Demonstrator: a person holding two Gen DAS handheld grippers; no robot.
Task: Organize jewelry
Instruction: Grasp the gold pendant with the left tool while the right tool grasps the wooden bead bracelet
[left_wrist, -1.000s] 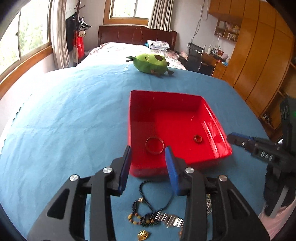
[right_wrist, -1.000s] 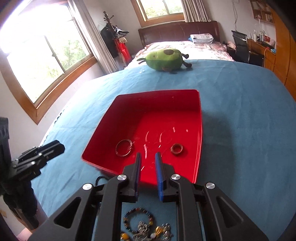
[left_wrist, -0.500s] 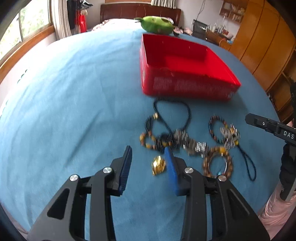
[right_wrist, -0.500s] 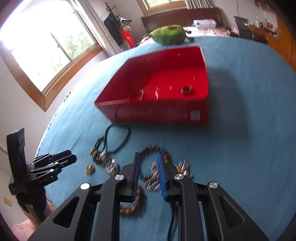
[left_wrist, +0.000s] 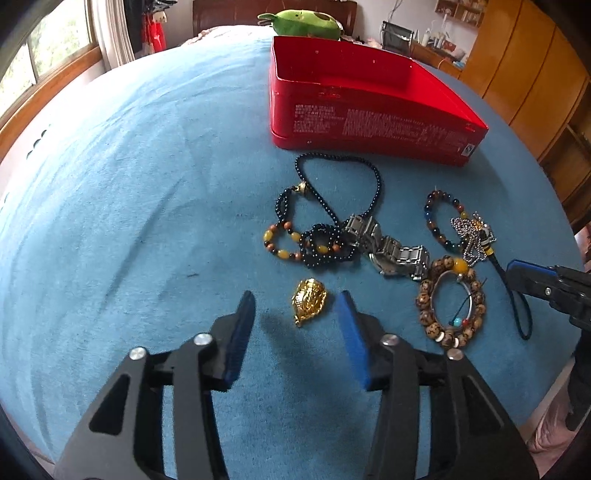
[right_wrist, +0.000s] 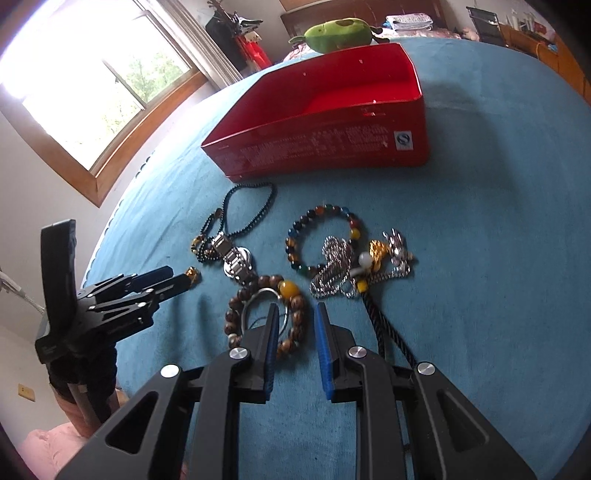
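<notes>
Blue cloth (left_wrist: 147, 184), one red box (left_wrist: 369, 122) (open-topped)

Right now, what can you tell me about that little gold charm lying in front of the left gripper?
The gold charm is a small, shiny, metallic-looking oval with a bumpy carved surface and a tiny loop at its near end. It lies flat on the blue cloth, apart from the other jewelry. The left gripper frames it with jaws that have just been opening; nothing touches it.

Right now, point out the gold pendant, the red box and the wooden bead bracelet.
Gold pendant (left_wrist: 309, 300), left wrist view, middle of its body.
Red box (left_wrist: 369, 123), left wrist view, near printed wall.
Wooden bead bracelet (right_wrist: 297, 314), right wrist view, right-side beads.
</notes>
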